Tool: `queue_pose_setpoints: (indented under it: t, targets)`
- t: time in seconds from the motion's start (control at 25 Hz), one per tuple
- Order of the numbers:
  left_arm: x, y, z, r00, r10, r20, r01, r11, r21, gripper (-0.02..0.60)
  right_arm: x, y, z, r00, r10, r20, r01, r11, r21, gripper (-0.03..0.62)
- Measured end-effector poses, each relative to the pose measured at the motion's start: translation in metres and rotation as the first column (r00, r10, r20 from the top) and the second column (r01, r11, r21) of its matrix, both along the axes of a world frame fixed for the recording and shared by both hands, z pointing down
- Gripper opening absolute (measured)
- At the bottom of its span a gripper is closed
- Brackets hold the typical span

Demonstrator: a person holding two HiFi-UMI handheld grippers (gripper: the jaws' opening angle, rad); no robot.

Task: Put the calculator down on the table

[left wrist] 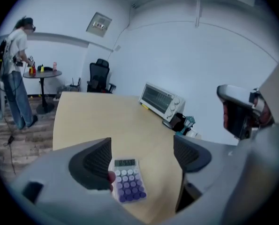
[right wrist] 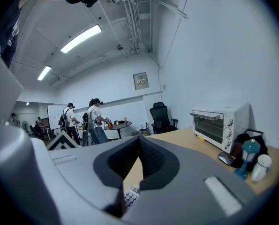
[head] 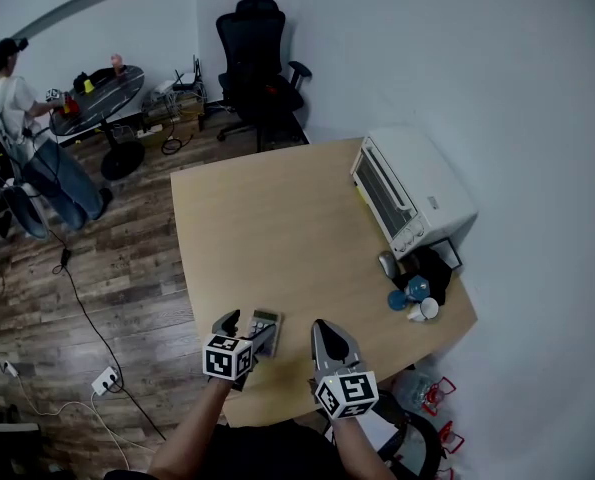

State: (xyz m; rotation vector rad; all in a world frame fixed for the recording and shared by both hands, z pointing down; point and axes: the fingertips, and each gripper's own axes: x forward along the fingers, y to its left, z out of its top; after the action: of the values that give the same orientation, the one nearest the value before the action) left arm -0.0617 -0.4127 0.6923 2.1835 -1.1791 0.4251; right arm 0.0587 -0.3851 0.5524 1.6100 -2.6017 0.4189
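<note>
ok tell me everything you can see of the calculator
The small white plastic calculator lies flat and face up on the light wooden table, near its front edge. A grey display strip showing digits runs across its top. Below it sit rows of round keys shading from pale lilac to deep purple. The left gripper frames it with jaws wide apart and neither pad pressing on it. Apart from the table, nothing appears to touch it.

My light wooden table (head: 267,238) carries a white toaster oven (head: 412,190) at the frame's upper right, the calculator (head: 264,322) near its lower-left edge, and, lower right, a white cup (head: 424,310) near what may be a mouse (head: 386,264).
</note>
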Motion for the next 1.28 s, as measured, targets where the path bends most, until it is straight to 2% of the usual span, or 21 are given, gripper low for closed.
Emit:
queue_pose_setpoints:
  t: [0.08,0.16,0.32,0.48,0.6,0.68,0.8,0.92,0.96,1.04,1.12,1.16,1.28]
  targets:
    - [-0.003,-0.002,-0.031,1.000,0.015,0.005,-0.016,0.995,0.098,0.420,0.000,0.000,-0.003,1.000,0.002,0.008,-0.002,1.000,0.015,0.011]
    - [-0.005,-0.001,-0.064,1.000,0.024,0.009,-0.025,0.980,0.197,0.420,0.000,-0.001,-0.006,1.000,0.007,0.013,-0.007,1.000,0.031,0.011]
    - [-0.013,0.006,-0.132,1.000,0.025,0.005,-0.025,0.923,0.383,0.420,-0.004,0.000,-0.017,1.000,0.002,0.020,-0.003,0.998,0.061,0.011]
    - [-0.029,0.017,-0.175,1.000,0.009,-0.009,-0.003,0.866,0.500,0.419,-0.007,-0.001,-0.028,0.999,-0.004,0.038,0.000,0.994,0.113,0.011]
    - [-0.036,0.021,-0.193,0.999,-0.031,-0.044,0.050,0.840,0.540,0.419,0.003,-0.006,-0.031,0.999,0.001,0.044,-0.007,0.991,0.130,0.011]
    - [-0.035,0.023,-0.202,0.998,-0.020,-0.066,0.054,0.827,0.560,0.419,0.012,-0.005,-0.037,0.999,0.012,0.046,-0.019,0.988,0.154,0.011]
    - [-0.052,0.033,-0.217,0.999,-0.026,-0.040,0.044,0.808,0.588,0.417,0.006,0.003,-0.049,0.999,0.021,0.039,-0.028,0.982,0.189,0.011]
    - [-0.069,0.038,-0.233,0.995,-0.070,-0.074,0.100,0.776,0.623,0.408,-0.003,0.007,-0.055,0.999,0.011,0.035,-0.018,0.979,0.202,0.011]
    - [-0.072,0.040,-0.237,0.994,-0.085,-0.073,0.112,0.766,0.633,0.407,-0.004,0.007,-0.056,0.999,0.009,0.034,-0.015,0.979,0.205,0.011]
    - [-0.073,0.043,-0.239,0.993,-0.112,-0.046,0.115,0.759,0.640,0.403,-0.004,0.009,-0.057,0.999,0.007,0.032,-0.013,0.978,0.209,0.011]
    - [-0.070,0.045,-0.243,0.992,-0.113,-0.059,0.124,0.737,0.664,0.385,-0.003,0.009,-0.056,1.000,0.006,0.030,-0.012,0.978,0.210,0.011]
    - [-0.069,0.046,-0.245,0.991,-0.108,-0.073,0.129,0.732,0.669,0.363,-0.002,0.010,-0.056,1.000,0.005,0.029,-0.011,0.978,0.209,0.011]
    - [-0.070,0.047,-0.249,0.989,-0.100,-0.110,0.148,0.742,0.654,0.304,0.000,0.011,-0.053,1.000,0.009,0.029,-0.015,0.980,0.198,0.011]
